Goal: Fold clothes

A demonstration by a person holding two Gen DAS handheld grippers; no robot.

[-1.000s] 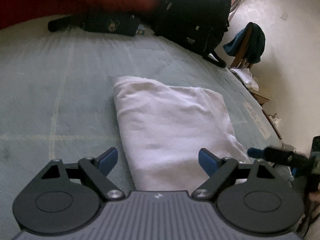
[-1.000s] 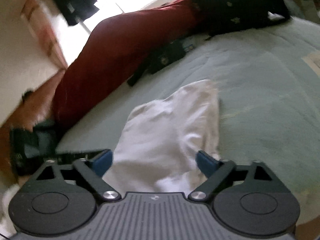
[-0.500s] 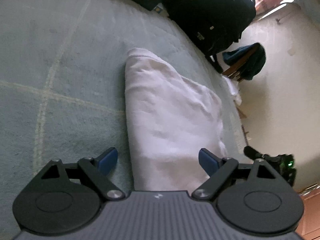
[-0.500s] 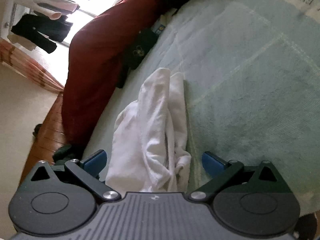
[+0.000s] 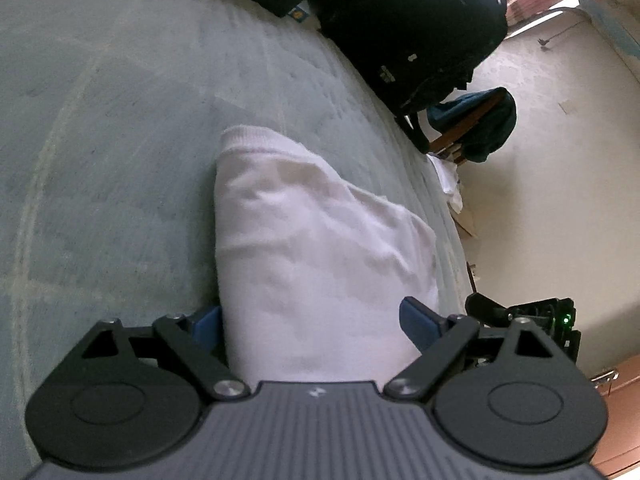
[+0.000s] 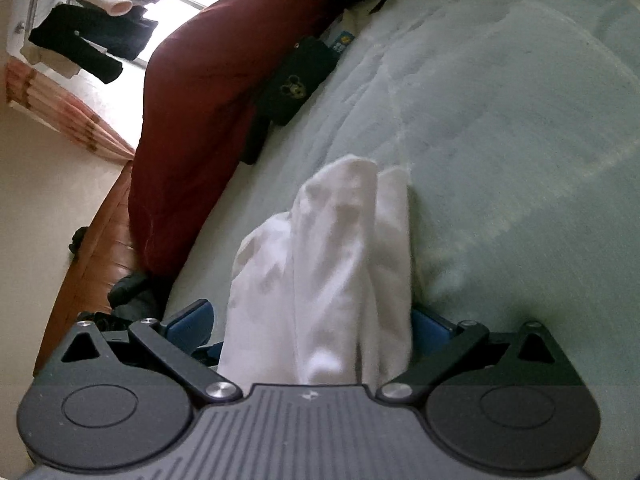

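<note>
2 grippers being held spread wide, left gripper (image 5: 310, 318) and right gripper (image 6: 310, 322) each being straddled around 1 white garment (image 5: 316, 264), folded, lying on the green bedspread (image 5: 112, 128), backpack (image 5: 416, 28) being seen behind.

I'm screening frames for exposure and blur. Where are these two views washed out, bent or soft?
Right wrist view: window blown out, white garment slightly soft. Left wrist view: evenly lit, bed cover bowed by fisheye, black backpack nearly featureless.
</note>
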